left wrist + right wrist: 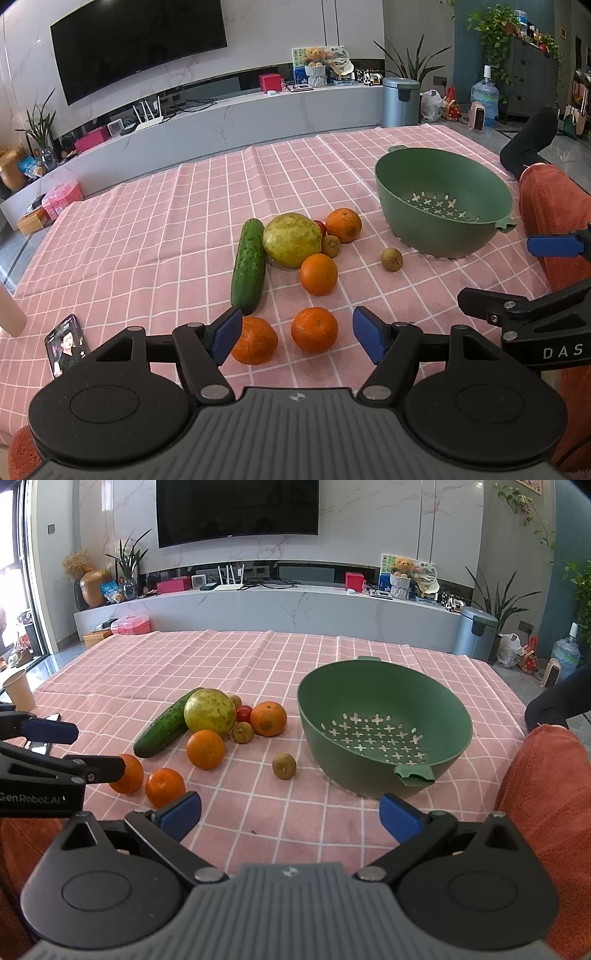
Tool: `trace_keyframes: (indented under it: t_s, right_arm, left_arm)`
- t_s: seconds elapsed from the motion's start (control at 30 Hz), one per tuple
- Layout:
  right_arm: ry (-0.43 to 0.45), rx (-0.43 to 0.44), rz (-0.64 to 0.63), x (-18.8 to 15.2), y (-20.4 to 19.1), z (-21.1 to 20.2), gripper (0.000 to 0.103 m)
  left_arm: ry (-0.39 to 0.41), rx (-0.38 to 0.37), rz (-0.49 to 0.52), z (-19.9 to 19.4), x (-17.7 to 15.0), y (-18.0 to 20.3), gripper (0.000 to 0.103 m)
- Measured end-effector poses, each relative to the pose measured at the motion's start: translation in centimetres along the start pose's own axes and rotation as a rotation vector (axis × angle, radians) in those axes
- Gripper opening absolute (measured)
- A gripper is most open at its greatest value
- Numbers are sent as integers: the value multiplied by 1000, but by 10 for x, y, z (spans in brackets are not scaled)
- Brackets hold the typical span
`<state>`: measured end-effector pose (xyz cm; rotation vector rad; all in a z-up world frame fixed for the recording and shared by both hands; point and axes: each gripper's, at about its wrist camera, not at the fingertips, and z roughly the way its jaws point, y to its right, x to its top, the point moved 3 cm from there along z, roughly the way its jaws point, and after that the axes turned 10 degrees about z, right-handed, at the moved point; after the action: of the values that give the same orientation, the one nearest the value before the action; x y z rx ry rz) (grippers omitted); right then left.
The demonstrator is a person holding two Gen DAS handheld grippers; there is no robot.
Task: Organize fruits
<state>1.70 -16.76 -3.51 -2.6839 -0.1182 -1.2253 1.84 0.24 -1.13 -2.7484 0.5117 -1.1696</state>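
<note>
L gripper (297, 334) in left wrist view: jaws wide apart, nothing held, hovering over nearest orange (314, 329), second orange (255, 345) just beside L pad. Cucumber (248, 266) lies w/ long axis running away from cam, touching big yellow-green fruit (291, 240). Oranges prob firm, light, roundish; take across widest part. Green colander (443, 201) empty, off to the right.

R gripper (290, 814) in right wrist view: jaws also wide, empty, over bare pink checked cloth (258, 657). Small brown fruit (284, 766) sits alone btw pile & colander; likely light, rolls easily.
</note>
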Motion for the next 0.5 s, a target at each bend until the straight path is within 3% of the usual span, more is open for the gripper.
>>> trace_keyframes:
  t_s: [0.5]
  right_arm:
    - [12,-3,6,1,1,-2,99]
  left_arm:
    - [46,9,15,-5,4,2,81]
